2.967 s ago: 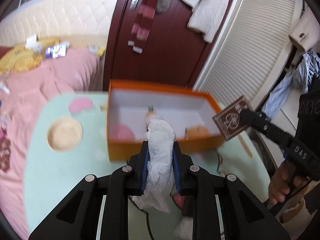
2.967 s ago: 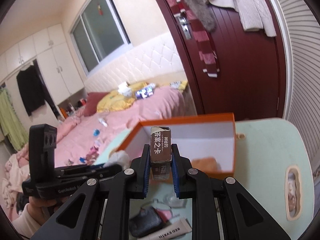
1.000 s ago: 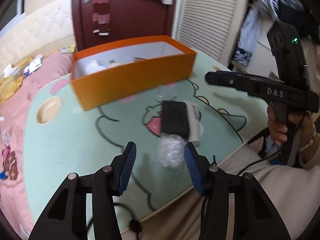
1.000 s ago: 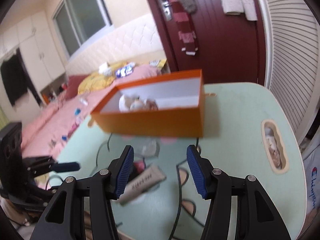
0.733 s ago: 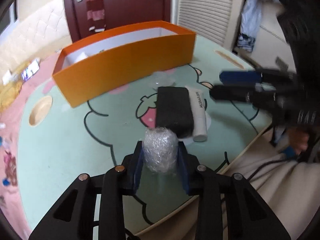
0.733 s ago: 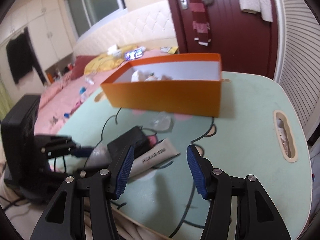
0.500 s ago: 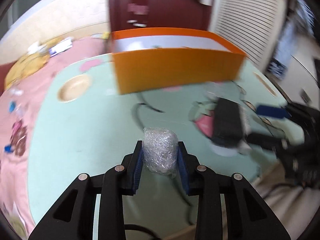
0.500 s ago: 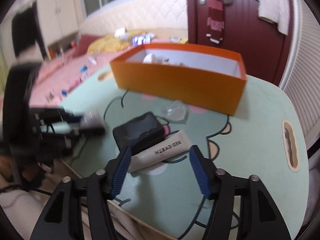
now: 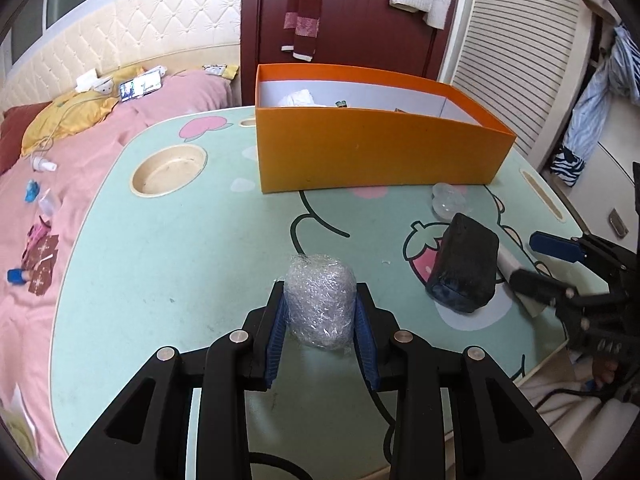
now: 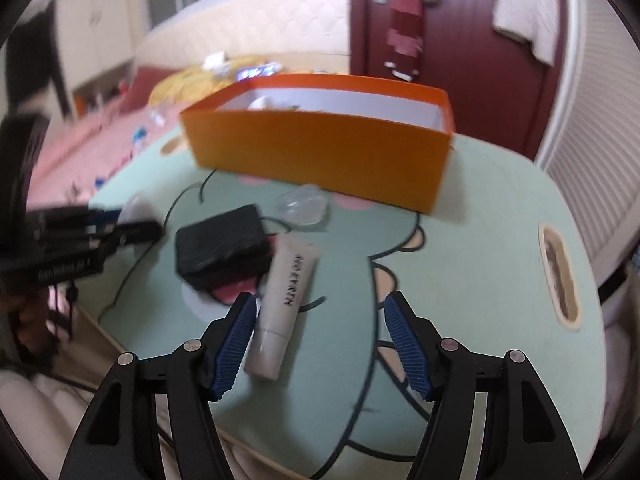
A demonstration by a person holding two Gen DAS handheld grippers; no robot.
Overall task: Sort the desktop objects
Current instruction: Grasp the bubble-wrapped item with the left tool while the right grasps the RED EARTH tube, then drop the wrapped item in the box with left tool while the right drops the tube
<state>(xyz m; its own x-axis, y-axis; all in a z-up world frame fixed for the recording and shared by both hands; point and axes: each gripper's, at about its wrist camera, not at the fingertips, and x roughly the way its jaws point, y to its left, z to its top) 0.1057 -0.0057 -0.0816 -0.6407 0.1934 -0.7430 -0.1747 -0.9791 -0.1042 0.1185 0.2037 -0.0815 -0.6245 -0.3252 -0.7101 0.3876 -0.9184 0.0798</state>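
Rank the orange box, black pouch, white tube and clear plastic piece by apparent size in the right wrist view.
1. orange box, clearly largest.
2. black pouch.
3. white tube, close to the pouch; it lies nearer the camera, so that order is unsure.
4. clear plastic piece, smallest.

Orange box (image 9: 376,152), black pouch (image 9: 464,268), mint table (image 9: 180,248)

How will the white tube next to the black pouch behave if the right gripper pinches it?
The white tube looks like soft plastic, so it would probably squash rather than resist. It lies flat beside the black pouch, so rolling seems unlikely. Its smooth skin may slip toward the cap end; the right gripper is open around it.
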